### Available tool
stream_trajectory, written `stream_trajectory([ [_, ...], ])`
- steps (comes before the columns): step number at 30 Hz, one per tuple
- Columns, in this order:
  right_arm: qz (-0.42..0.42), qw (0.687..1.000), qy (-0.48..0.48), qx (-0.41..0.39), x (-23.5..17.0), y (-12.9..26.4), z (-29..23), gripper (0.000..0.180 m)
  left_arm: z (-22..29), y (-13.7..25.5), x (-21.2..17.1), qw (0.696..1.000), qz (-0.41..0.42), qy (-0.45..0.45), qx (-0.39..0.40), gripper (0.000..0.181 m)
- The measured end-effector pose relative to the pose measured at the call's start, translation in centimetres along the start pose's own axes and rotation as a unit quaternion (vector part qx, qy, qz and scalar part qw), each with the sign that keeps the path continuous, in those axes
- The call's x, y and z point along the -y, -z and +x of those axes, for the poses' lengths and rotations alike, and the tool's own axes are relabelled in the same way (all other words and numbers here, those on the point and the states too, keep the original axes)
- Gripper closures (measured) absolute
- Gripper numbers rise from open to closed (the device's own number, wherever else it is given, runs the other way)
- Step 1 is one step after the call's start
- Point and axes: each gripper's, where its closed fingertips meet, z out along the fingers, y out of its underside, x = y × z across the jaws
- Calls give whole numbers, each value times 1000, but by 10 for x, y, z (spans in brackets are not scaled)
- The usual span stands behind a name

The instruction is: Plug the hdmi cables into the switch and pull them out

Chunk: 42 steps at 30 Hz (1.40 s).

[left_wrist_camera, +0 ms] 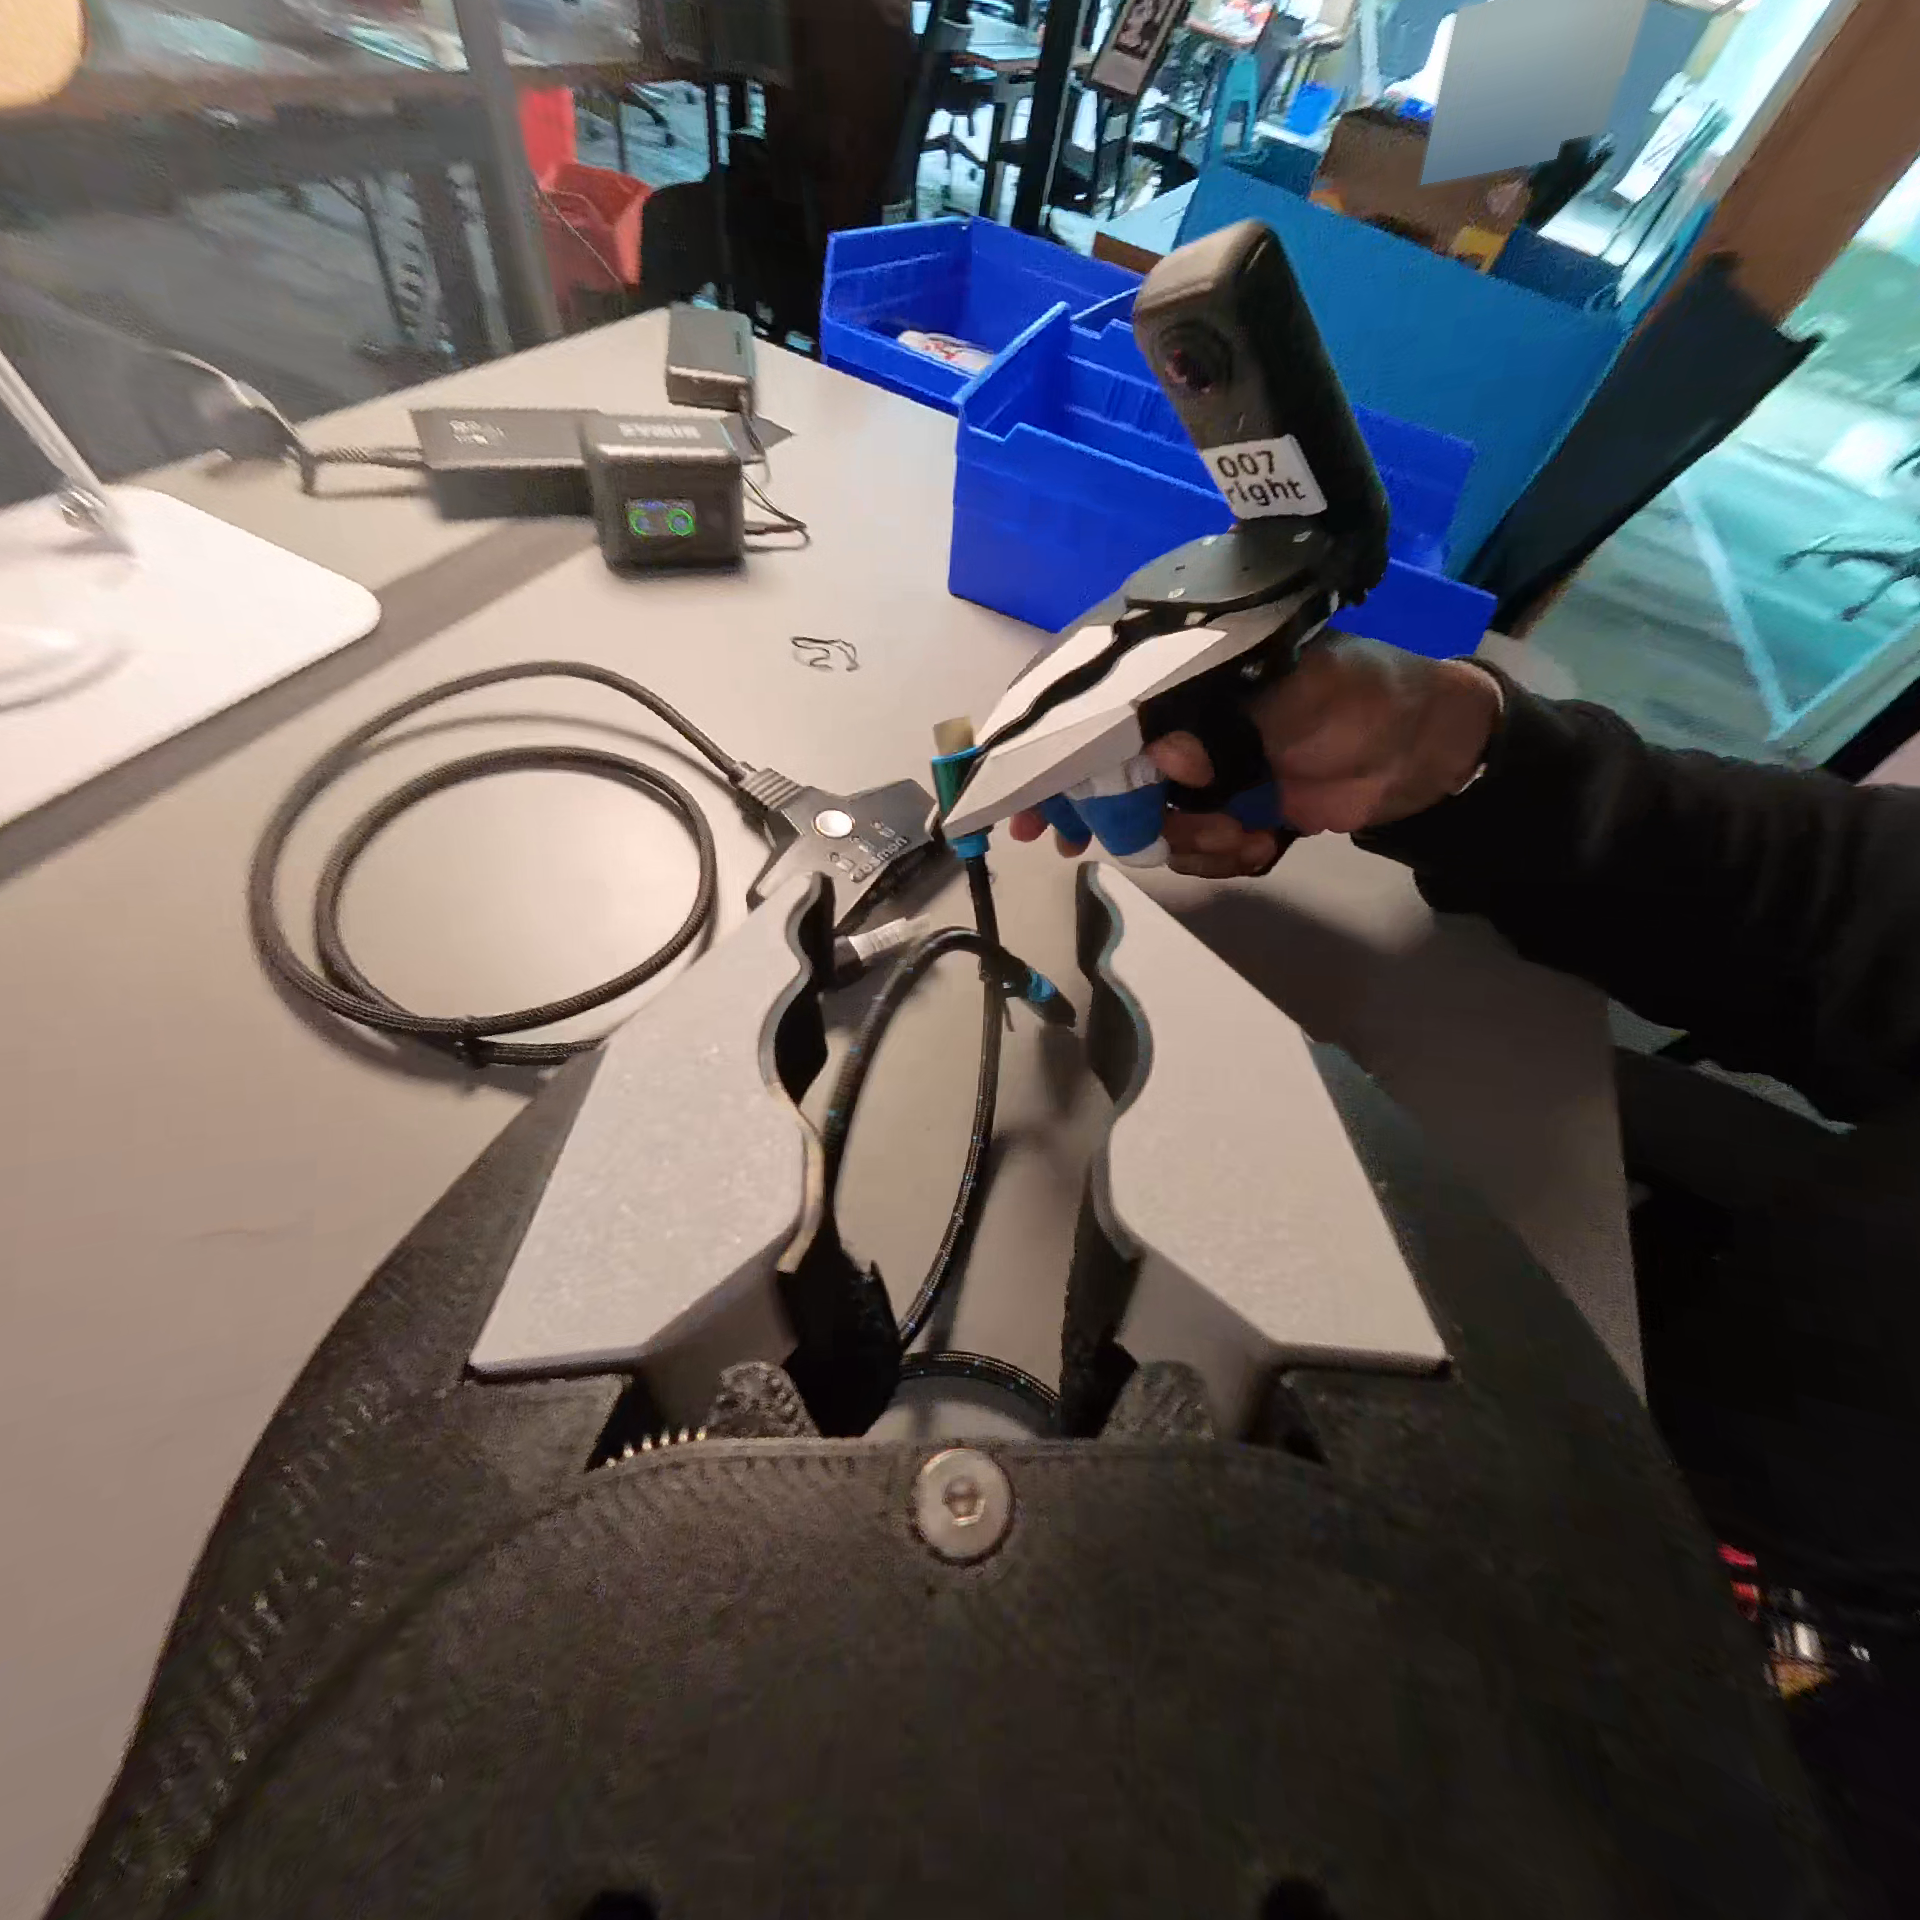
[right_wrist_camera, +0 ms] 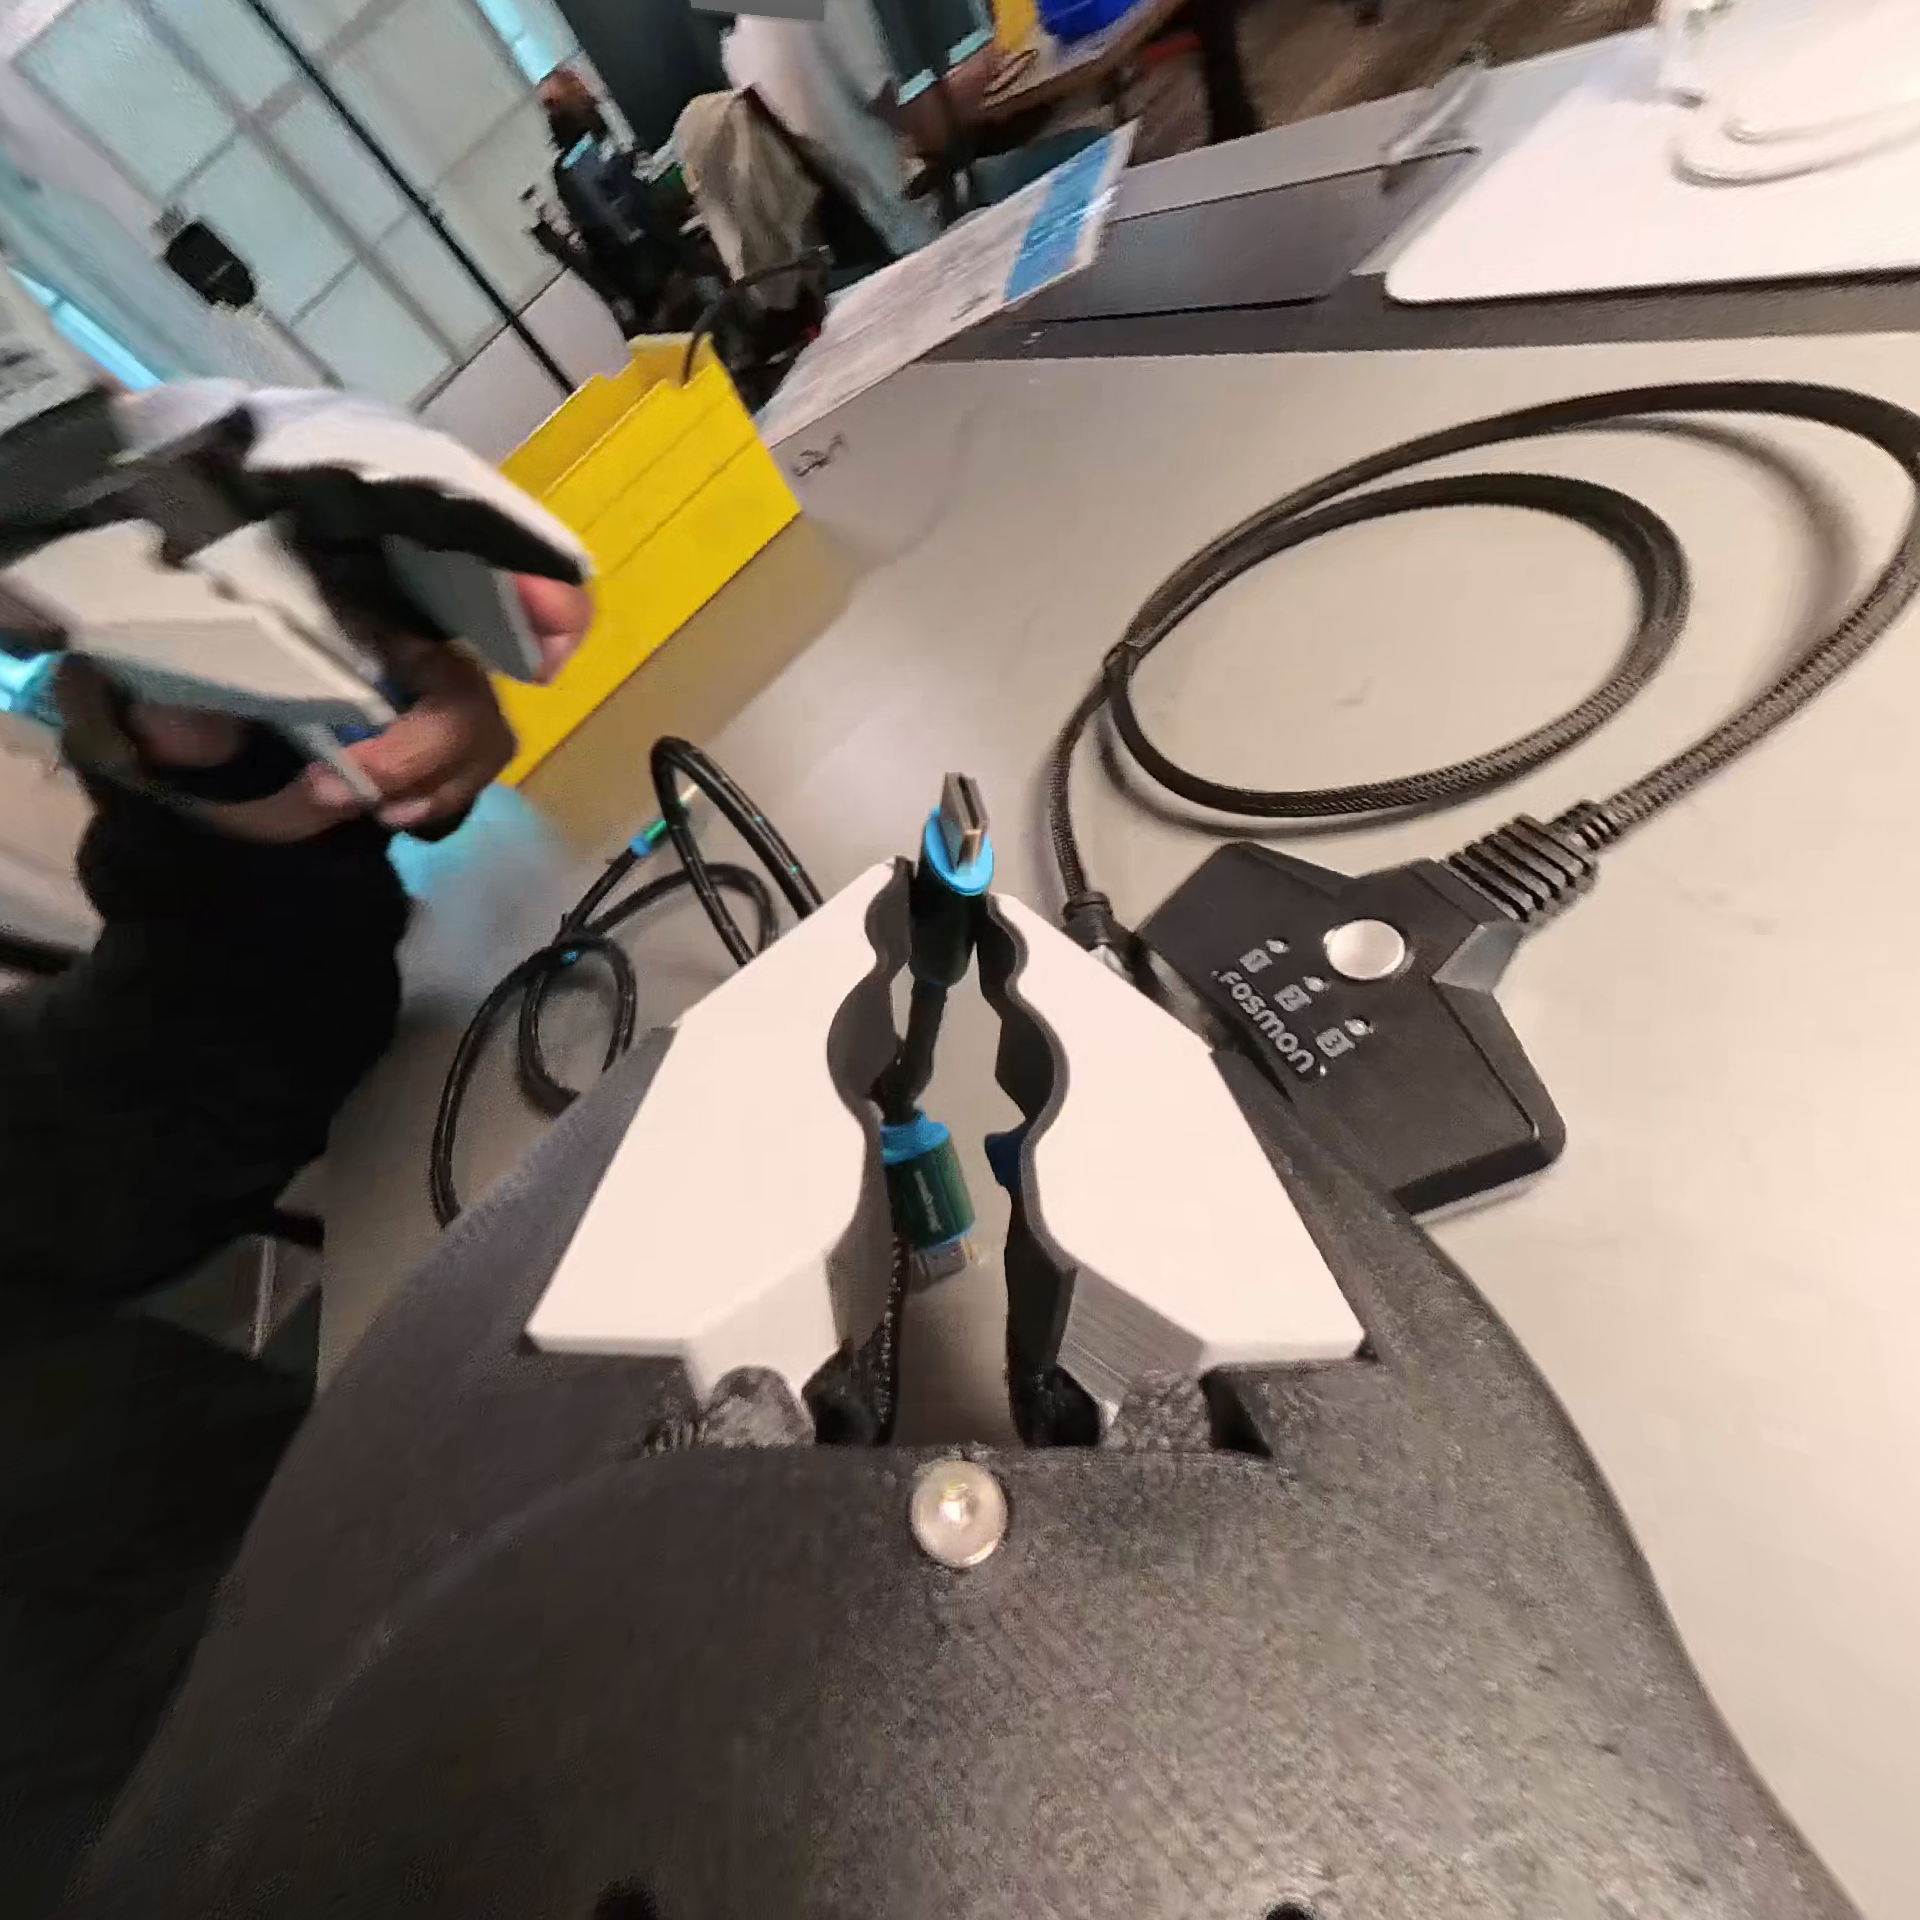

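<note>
Right gripper [right_wrist_camera: 948, 914] pinches an HDMI plug [right_wrist_camera: 954, 883], raised beside the switch [right_wrist_camera: 1340, 1029]. Left gripper [left_wrist_camera: 951, 935] spread, empty. Desk [left_wrist_camera: 520, 623] carries both cables mid-surface.

left gripper [left_wrist_camera: 956, 935] — fingers spread, raised | right gripper [right_wrist_camera: 940, 914] — fingers clamped, hand [left_wrist_camera: 1340, 748] gripping handle

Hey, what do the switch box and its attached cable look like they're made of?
The HDMI switch looks like matte black moulded plastic: dull, even sheen and crisp edges, with a shiny, possibly metal, round button. Its attached cable seems jacketed in black woven braid, judging by the fine crosshatch texture, ending in a ribbed, rubbery-looking strain relief at the box.
</note>
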Motion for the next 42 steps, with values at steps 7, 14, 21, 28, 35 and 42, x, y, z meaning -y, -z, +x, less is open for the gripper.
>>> stream_trajectory([
  [7,26,996,-88,-12,-4,-13,2,167,23,-50,-26,995,-42,-54,68,136],
  [14,22,995,-97,15,-11,-20,-16,168,-10,-85,-72,966,-111,-129,193,140],
  [21,-38,996,56,-50,-19,-15,-3,151,-21,-81,-89,968,-147,-121,163,174],
  [28,-163,930,251,-213,-39,3,43,151,-34,-53,-114,958,-230,-104,138,174],
  [35,-200,936,234,-172,-60,-32,36,168,-37,-28,-123,957,-266,-77,88,174],
  [42,-181,954,199,-132,-46,-99,10,168,-26,-10,-139,952,-304,-34,4,174],
])
